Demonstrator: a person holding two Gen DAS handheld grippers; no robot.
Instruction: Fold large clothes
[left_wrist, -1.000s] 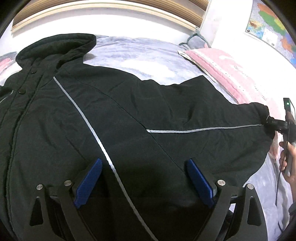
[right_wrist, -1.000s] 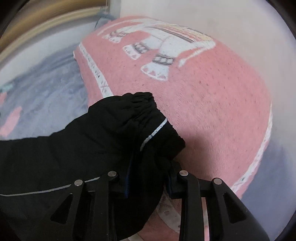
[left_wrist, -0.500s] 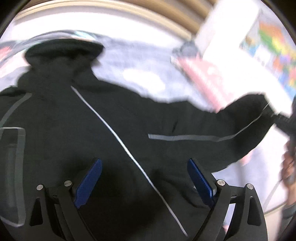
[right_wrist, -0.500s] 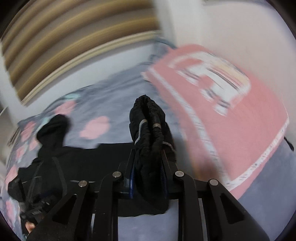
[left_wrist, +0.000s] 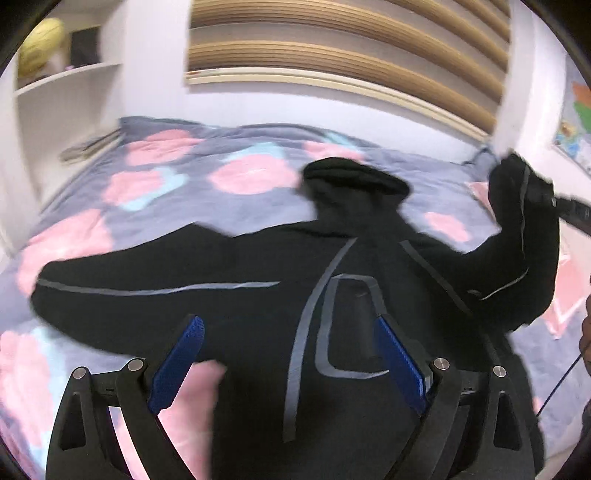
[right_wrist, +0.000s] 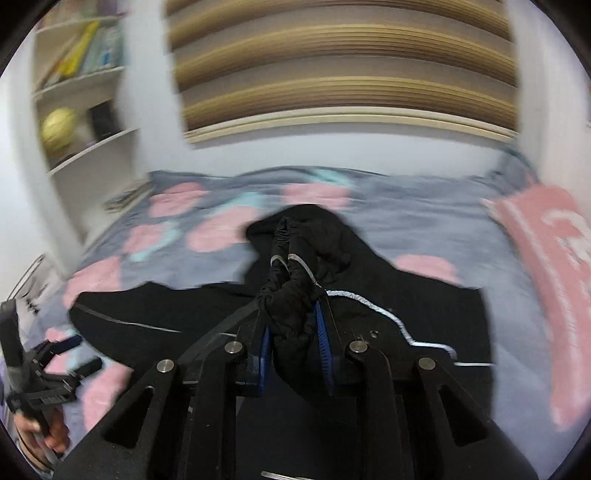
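Jacket (left_wrist: 332, 295) spread face up on bed (left_wrist: 166, 192), collar toward headboard, body black with grey reflective stripes. Right sleeve lifted clear of quilt, cuff (right_wrist: 291, 295) bunched and pinched between the blue pads of right claw (right_wrist: 293, 343), clamped tight on fabric. Left claw (left_wrist: 291, 365) wide apart, hovering low over hem and chest panel, gripping nothing. Left sleeve (left_wrist: 129, 288) stretched flat across quilt toward the shelf side. Pink blanket (right_wrist: 546, 277) lying beside jacket on the right, apart from it.

Step in hand, by judgement: sleeve fold, cuff carried inward across chest.

To do it well:
- Keep cuff pinched firmly; bunched elastic likely to slip if grip eases mid-swing.
- Sweep in a low arc toward centre line, not high, so sleeve lays down without twisting.
- Aim crease at shoulder seam, sleeve lying straight down or across the body, reflective stripe as a guide to alignment.
- Bring left claw down on shoulder or chest as an anchor, otherwise whole jacket likely to drag across the soft quilt.
- Release only once cuff rests flat on the body panel, then smooth outward.

Risks: padded fabric springing back, collar shifting, quilt rucking beneath. Heavy blur in both views, so fine seam positions hard to judge.
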